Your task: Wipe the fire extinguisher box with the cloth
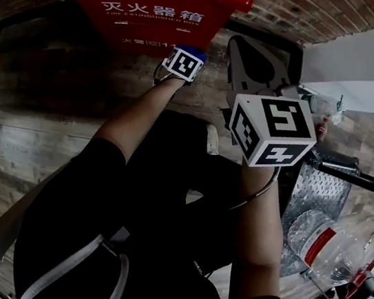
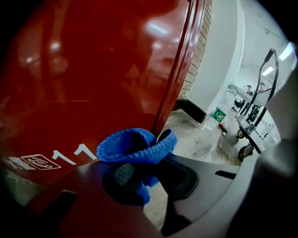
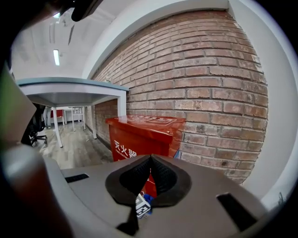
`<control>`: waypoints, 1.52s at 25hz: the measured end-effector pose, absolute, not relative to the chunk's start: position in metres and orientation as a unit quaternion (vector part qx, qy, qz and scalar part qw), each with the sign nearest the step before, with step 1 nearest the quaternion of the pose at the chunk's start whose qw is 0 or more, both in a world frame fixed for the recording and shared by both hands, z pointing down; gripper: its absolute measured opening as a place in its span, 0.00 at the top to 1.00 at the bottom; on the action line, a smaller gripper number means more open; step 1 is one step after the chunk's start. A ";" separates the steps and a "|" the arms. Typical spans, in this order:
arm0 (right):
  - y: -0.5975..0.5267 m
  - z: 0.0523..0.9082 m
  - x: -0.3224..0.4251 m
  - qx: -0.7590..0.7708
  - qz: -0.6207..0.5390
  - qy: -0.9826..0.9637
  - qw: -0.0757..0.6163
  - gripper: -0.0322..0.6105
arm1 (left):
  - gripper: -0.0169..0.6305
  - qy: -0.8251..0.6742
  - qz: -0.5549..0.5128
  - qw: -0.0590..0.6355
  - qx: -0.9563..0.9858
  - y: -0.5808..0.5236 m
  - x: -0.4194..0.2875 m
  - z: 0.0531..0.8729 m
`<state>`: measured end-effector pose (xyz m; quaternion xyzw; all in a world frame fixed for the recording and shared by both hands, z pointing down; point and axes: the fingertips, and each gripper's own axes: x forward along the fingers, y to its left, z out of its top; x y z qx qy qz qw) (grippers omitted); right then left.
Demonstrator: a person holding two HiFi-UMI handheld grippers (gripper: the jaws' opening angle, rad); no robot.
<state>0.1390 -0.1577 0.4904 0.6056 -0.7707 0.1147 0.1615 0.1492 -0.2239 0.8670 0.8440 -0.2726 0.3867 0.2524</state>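
While the left gripper (image 2: 139, 165) has its jaws clamped on a folded blue cloth (image 2: 136, 145), the cloth lies against the lower right edge of the red fire extinguisher box (image 2: 93, 69), which fills the upper left of the left gripper view. In the head view the box sits at the top of the frame before a brick wall (image 1: 298, 9). The left gripper's marker cube is just below the box's front face, under the white lettering. The right gripper (image 3: 149, 160) hangs at the centre right of the head view, apart from the box. Its jaws are closed tip to tip with nothing between them. In the right gripper view the box stands at lower centre against the brick wall, on a wooden floor (image 3: 79, 148). A clear plastic bottle (image 1: 322, 246) shows at the lower right of the head view.
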 end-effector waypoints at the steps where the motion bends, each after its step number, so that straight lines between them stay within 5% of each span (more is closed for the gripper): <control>1: -0.158 0.492 0.139 0.604 0.117 -0.771 0.162 0.93 | 0.85 -0.273 0.389 0.259 0.841 -0.224 0.150 0.873; 9: -0.164 0.491 0.132 0.591 0.116 -0.783 0.155 0.93 | 0.86 -0.296 0.391 0.314 0.813 -0.243 0.110 0.901; 22: -0.170 0.485 0.117 0.565 0.112 -0.806 0.140 0.93 | 0.86 -0.484 0.381 0.316 0.722 -0.305 -0.077 0.918; 31: -0.193 0.488 0.079 0.519 0.099 -0.839 0.131 0.93 | 0.85 -0.493 0.410 0.249 0.726 -0.289 -0.120 0.881; 38: -0.205 0.457 0.007 0.420 0.078 -0.903 0.044 0.93 | 0.86 -0.512 0.341 0.247 0.749 -0.249 -0.127 0.779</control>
